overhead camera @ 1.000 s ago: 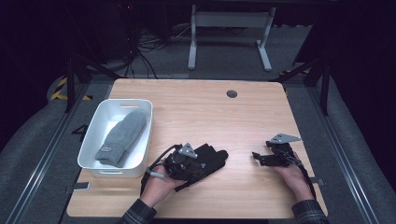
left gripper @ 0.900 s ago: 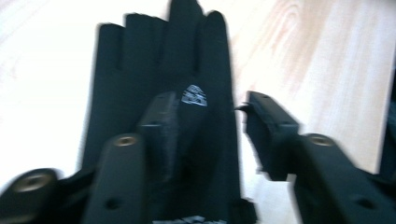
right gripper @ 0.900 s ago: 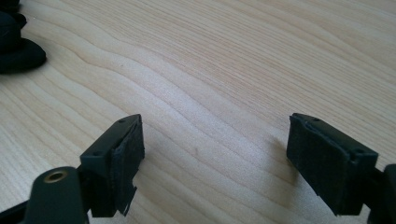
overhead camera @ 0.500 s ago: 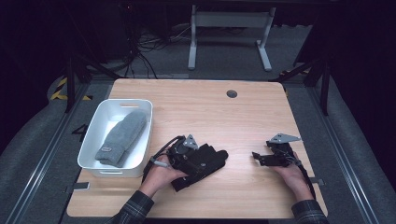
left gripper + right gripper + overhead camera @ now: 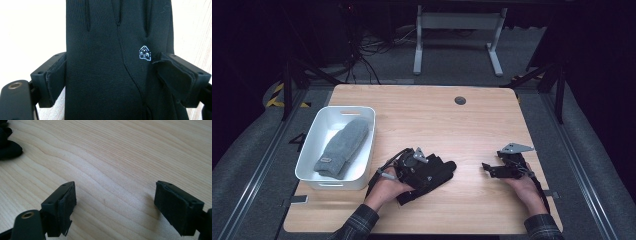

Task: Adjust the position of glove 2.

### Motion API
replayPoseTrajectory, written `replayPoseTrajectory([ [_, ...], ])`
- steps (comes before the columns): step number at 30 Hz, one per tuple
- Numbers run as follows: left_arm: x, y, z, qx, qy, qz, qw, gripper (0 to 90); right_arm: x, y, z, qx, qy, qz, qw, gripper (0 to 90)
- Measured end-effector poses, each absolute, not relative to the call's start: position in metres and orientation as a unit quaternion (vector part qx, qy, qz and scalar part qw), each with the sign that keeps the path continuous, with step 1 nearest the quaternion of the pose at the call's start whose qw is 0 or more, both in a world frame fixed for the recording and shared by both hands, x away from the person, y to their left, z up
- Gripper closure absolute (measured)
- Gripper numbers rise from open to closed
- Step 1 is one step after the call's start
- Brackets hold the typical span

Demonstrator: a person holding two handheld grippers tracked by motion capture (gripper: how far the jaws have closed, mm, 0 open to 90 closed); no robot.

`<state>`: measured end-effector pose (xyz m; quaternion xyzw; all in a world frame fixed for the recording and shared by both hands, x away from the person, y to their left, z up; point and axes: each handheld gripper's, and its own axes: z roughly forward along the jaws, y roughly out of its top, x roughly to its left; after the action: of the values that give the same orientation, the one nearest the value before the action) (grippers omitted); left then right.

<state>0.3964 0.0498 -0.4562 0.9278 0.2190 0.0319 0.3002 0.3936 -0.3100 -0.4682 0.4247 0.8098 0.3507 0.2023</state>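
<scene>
One black glove (image 5: pixel 110 62), fingertips cut off, between left gripper (image 5: pixel 110 75) jaws.

**Open wood at the back, clutter along the near edge**

The far half of the table (image 5: pixel 422 107) lies bare apart from a small dark grommet (image 5: pixel 460 100). On the left, the white bin (image 5: pixel 367 150) walls off that side. The black glove (image 5: pixel 434 172) sprawls just beside it; a wide clear lane separates glove and right gripper (image 5: pixel 486 167)
</scene>
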Motion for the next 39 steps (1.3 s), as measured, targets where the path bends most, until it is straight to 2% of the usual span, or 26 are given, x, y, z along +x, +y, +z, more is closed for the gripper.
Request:
replayPoseTrajectory([
  [5, 0.396, 0.051, -0.458, 0.927, 0.215, 0.026, 0.305, 15.8, 0.393, -0.31, -0.468, 0.425, 0.809, 0.351, 0.202, 18.4],
  [7, 0.396, 0.052, -0.457, 0.929, 0.209, 0.027, 0.305, 19.4, 0.393, -0.31, -0.468, 0.425, 0.809, 0.351, 0.202, 18.4],
  [16, 0.394, 0.055, -0.452, 0.932, 0.193, -0.002, 0.307, 52.4, 0.393, -0.31, -0.468, 0.426, 0.809, 0.35, 0.204, 18.6],
  [19, 0.395, 0.055, -0.451, 0.931, 0.197, -0.009, 0.308, 59.7, 0.393, -0.31, -0.468, 0.426, 0.809, 0.35, 0.204, 18.6],
  [26, 0.392, 0.053, -0.448, 0.932, 0.206, -0.006, 0.299, 67.9, 0.393, -0.31, -0.468, 0.426, 0.809, 0.35, 0.204, 18.7],
  [39, 0.391, 0.057, -0.435, 0.918, 0.242, -0.021, 0.313, 71.9, 0.393, -0.31, -0.468, 0.426, 0.809, 0.35, 0.204, 18.7],
])
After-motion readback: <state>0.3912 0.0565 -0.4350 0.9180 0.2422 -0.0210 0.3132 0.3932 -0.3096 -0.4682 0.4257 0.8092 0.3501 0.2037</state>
